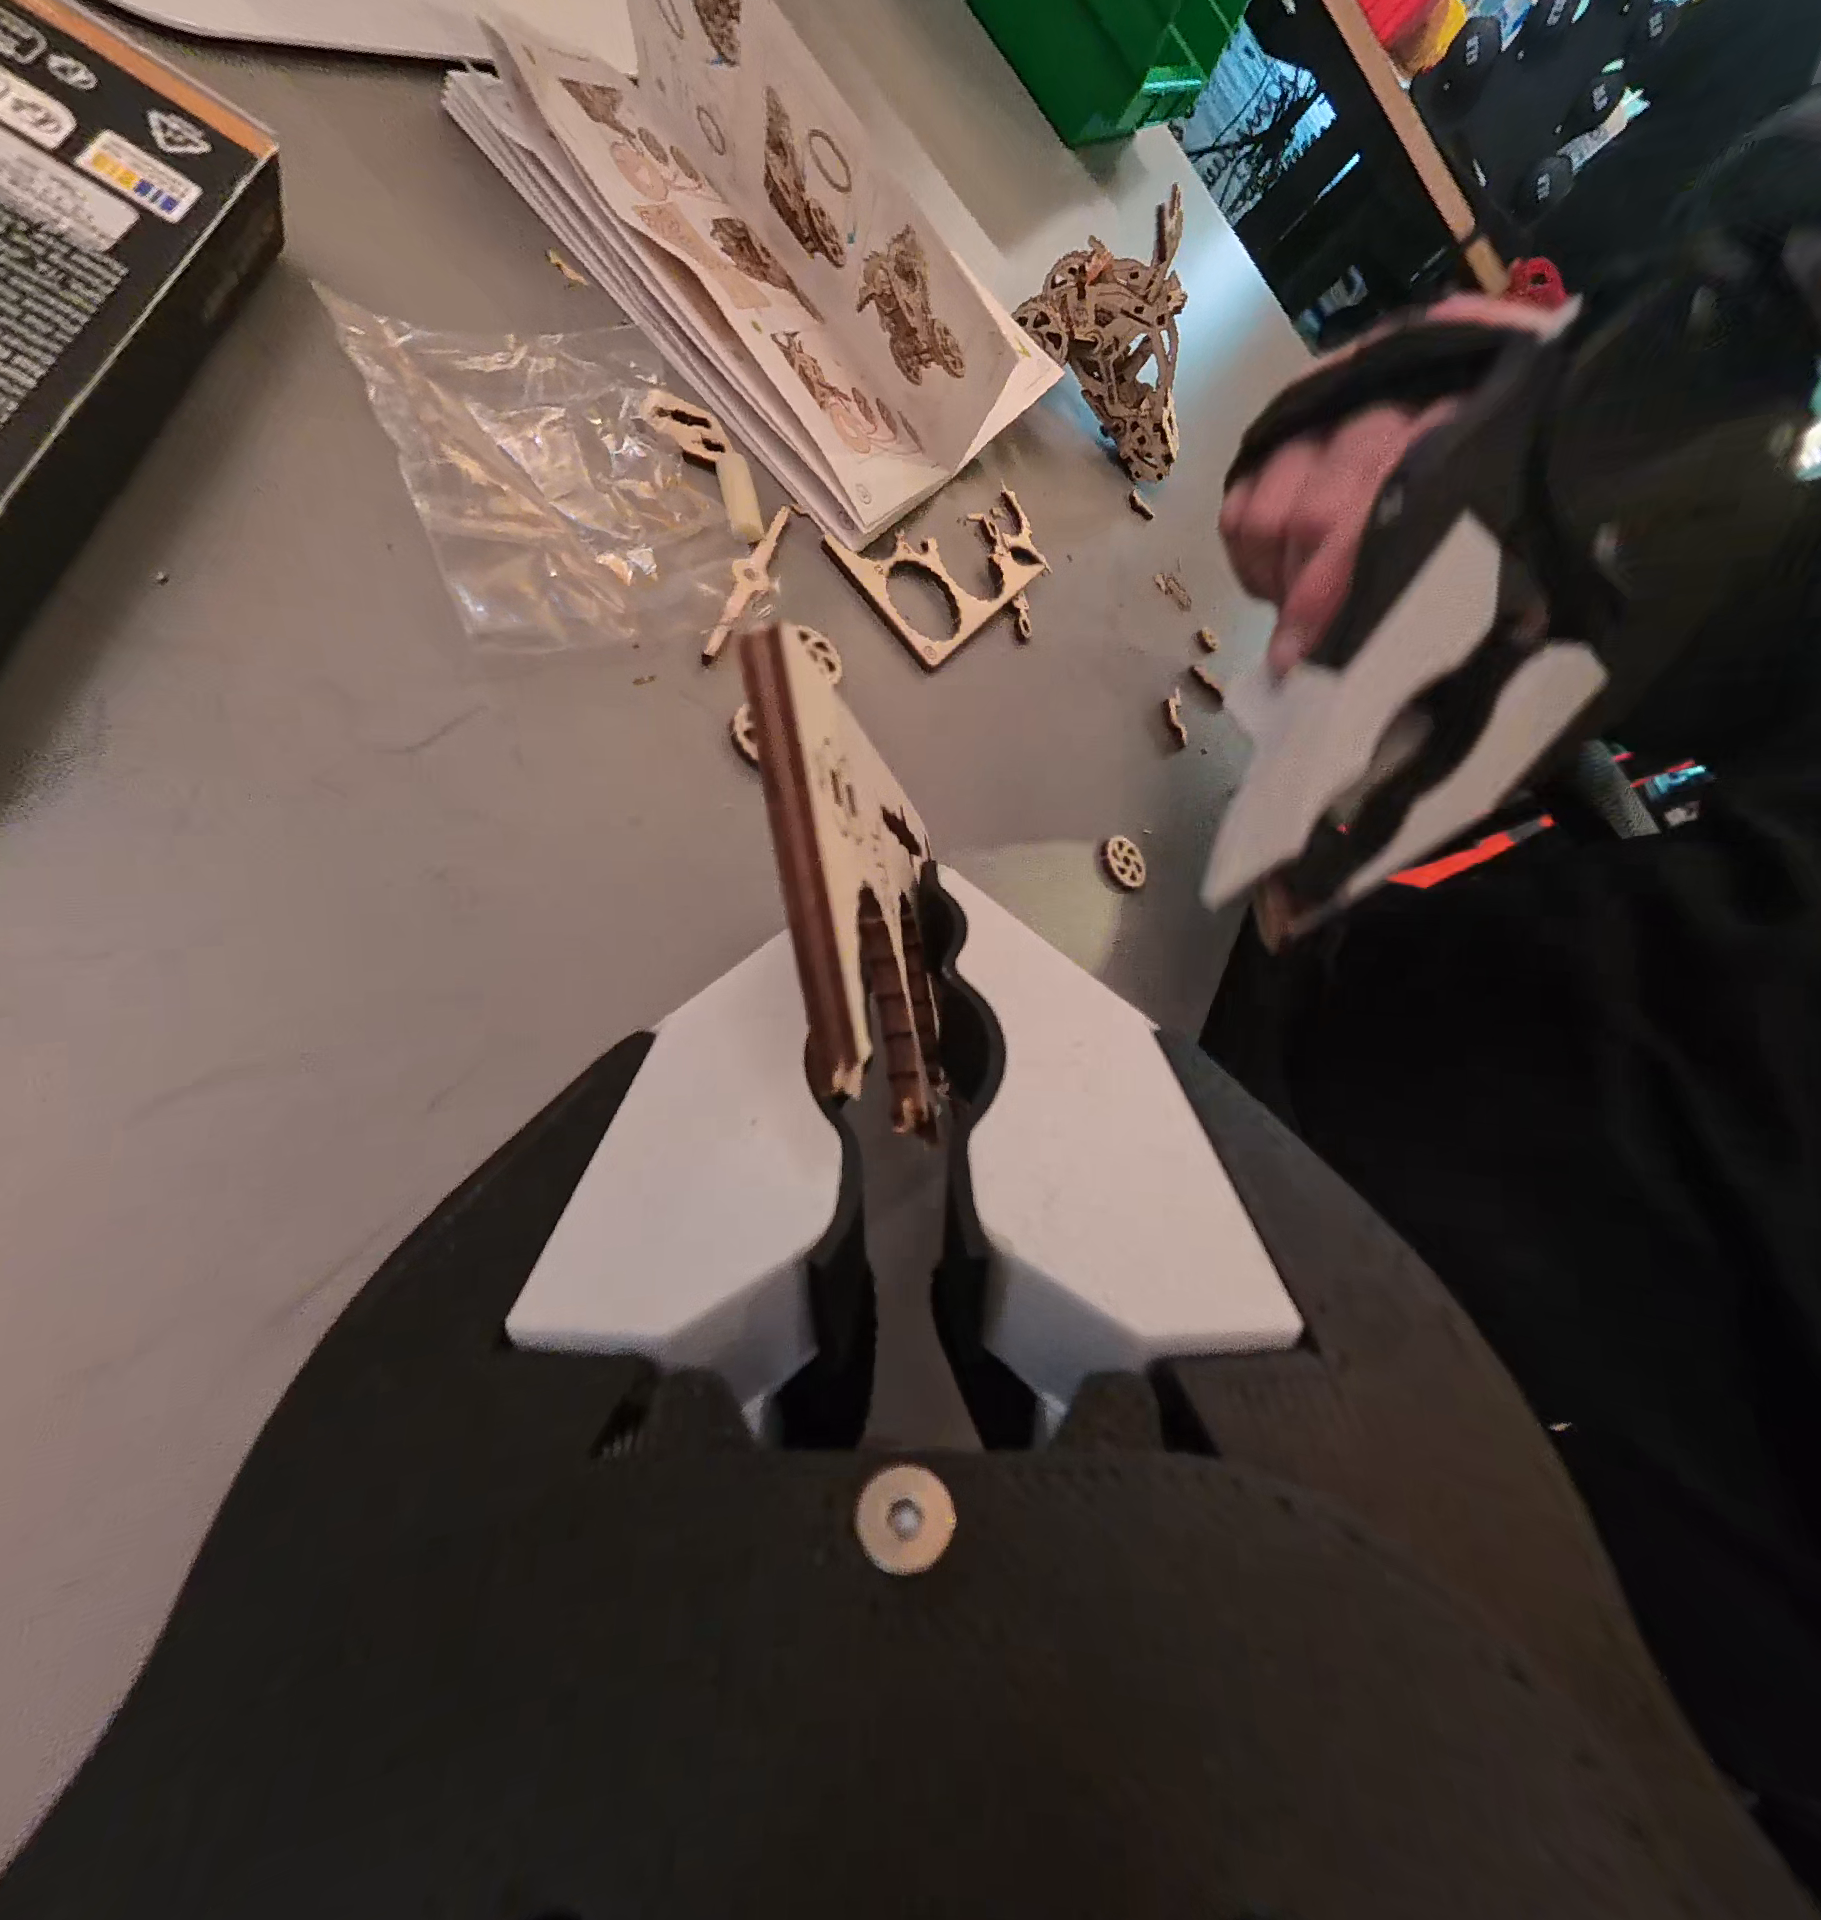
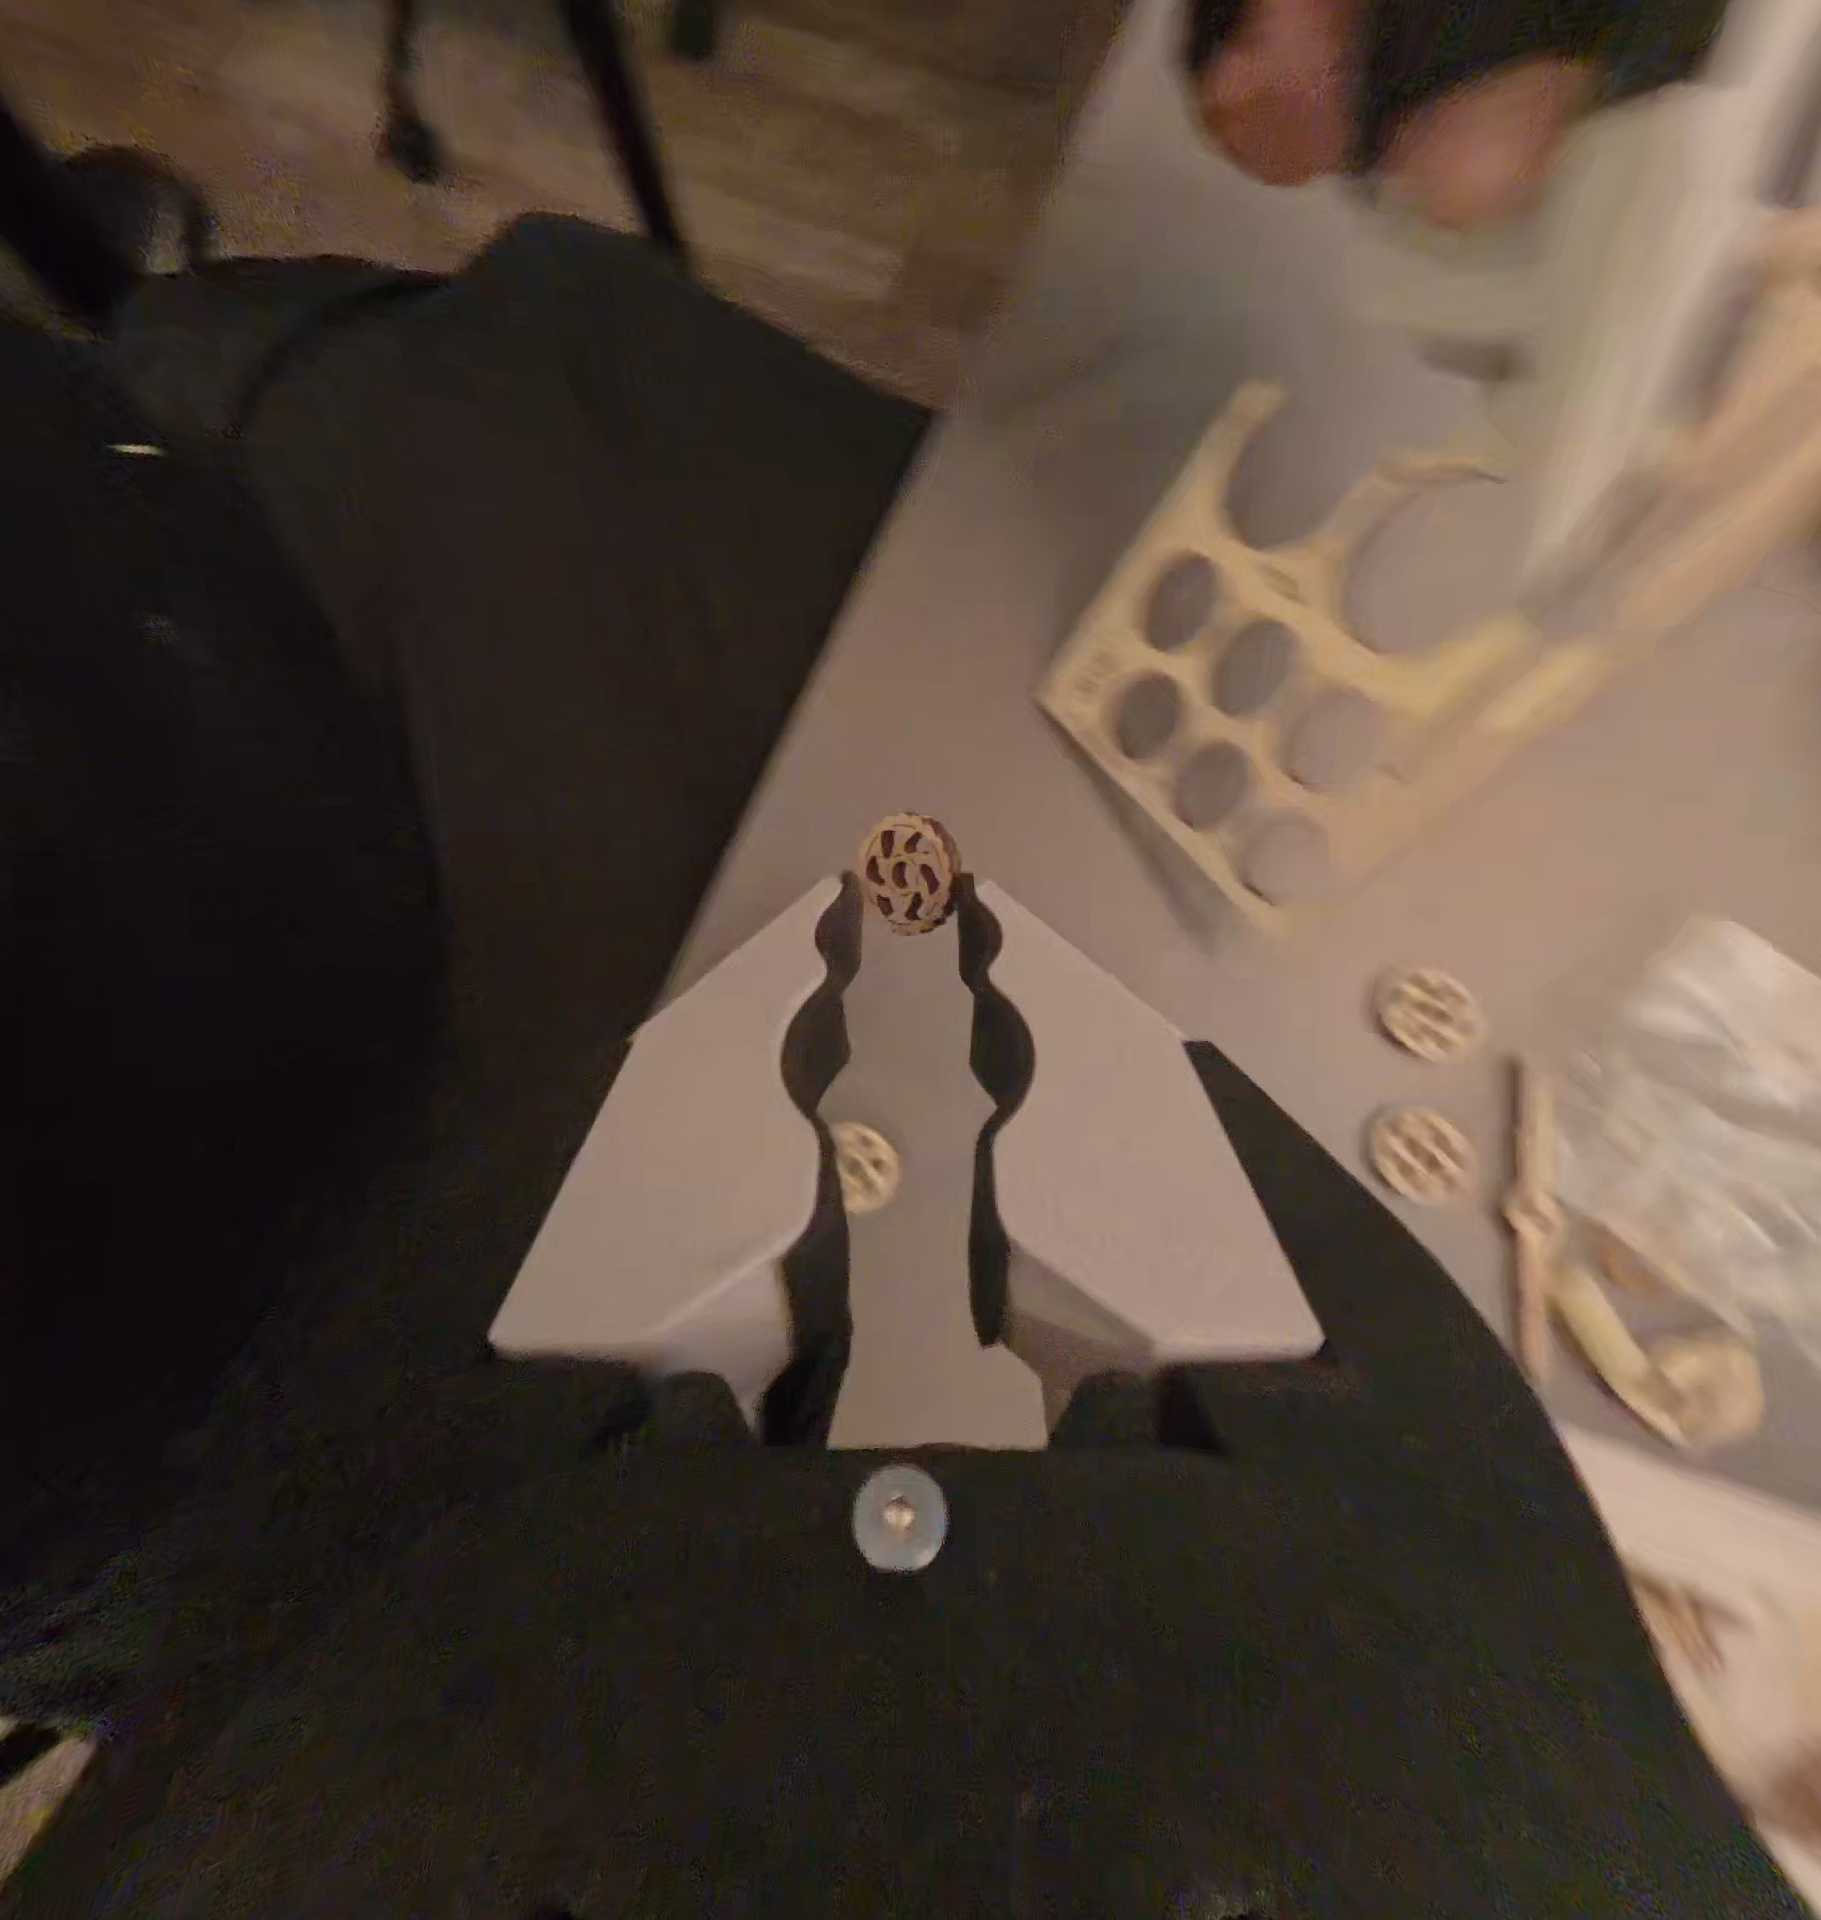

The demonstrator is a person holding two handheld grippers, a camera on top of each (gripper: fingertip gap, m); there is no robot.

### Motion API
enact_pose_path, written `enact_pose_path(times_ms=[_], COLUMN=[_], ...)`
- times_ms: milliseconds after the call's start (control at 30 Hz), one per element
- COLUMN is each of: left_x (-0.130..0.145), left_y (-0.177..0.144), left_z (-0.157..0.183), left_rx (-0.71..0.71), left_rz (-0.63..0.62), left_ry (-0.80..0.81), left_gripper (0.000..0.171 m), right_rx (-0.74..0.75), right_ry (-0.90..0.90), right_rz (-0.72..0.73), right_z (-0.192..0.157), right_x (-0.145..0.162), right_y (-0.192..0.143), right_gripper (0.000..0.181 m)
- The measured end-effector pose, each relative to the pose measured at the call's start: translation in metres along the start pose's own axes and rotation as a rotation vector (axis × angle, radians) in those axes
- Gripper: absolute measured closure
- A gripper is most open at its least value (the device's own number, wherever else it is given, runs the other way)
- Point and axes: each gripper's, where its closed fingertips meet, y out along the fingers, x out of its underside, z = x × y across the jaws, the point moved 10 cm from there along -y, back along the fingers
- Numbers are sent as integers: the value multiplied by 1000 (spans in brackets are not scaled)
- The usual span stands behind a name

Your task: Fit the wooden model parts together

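Observation:
My left gripper is shut on a flat wooden panel that stands edge-on and sticks up and forward from between the fingers; a notched wooden strip sits beside it in the grip. My right gripper is shut on a small round spoked wooden wheel, pinched at the very fingertips over the table's near edge. The right gripper also shows in the left wrist view, to the right of the panel and apart from it. A partly built wooden model stands at the back.
On the grey table are an open instruction booklet, a clear plastic bag, a dark box, a punched-out wooden sheet, loose wheels and scraps. A green bin stands far back. Some 12 cm of space lies between my two pairs of fingers.

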Motion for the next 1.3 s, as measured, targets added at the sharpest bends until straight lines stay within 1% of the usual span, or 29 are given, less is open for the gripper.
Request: enact_pose_path(times_ms=[67,100,167,233,267,333,467,533,600,733,800,833,900,933,1000,1033,1300], left_x=[2,3,4,6,7,7,3,0,-2,-6,-7,-7,-7,-7,-8,-8,-10], left_y=[-1,-1,0,2,2,4,7,9,12,16,18,19,20,21,21,21,21], left_z=[-4,-6,-9,-10,-10,-9,-4,0,5,11,13,13,13,12,12,11,11], left_rx=[4,9,7,19,19,26,39,38,49,62,74,73,74,74,90,79,53], left_rz=[1,4,2,3,3,4,5,-3,-8,-19,-18,-18,-14,-7,4,4,14], left_ry=[-19,-23,-31,-27,-29,-12,29,57,68,88,89,93,92,93,87,87,68], left_gripper=[169,169,168,168,168,167,168,168,169,170,170,170,170,170,170,170,170], right_rx=[99,115,135,175,184,210,233,197,139,52,-26,-49,-79,-107,-81,-84,-137], right_ry=[23,41,82,94,99,100,190,256,308,369,389,394,410,412,394,398,508], right_rz=[-55,-95,-166,-184,-195,-143,108,243,325,391,411,412,419,402,357,364,469], right_z=[18,24,34,42,44,49,73,89,105,123,124,124,126,125,124,124,129], right_x=[12,18,28,31,32,24,-6,-21,-31,-38,-39,-39,-37,-36,-35,-35,-28], right_y=[-13,-13,-7,-2,-1,-3,-19,-24,-22,-11,-7,-6,-4,-2,0,0,2], right_gripper=[165,165,152,148,149,157,157,158,160,161,173,175,173,167,168,173,175])
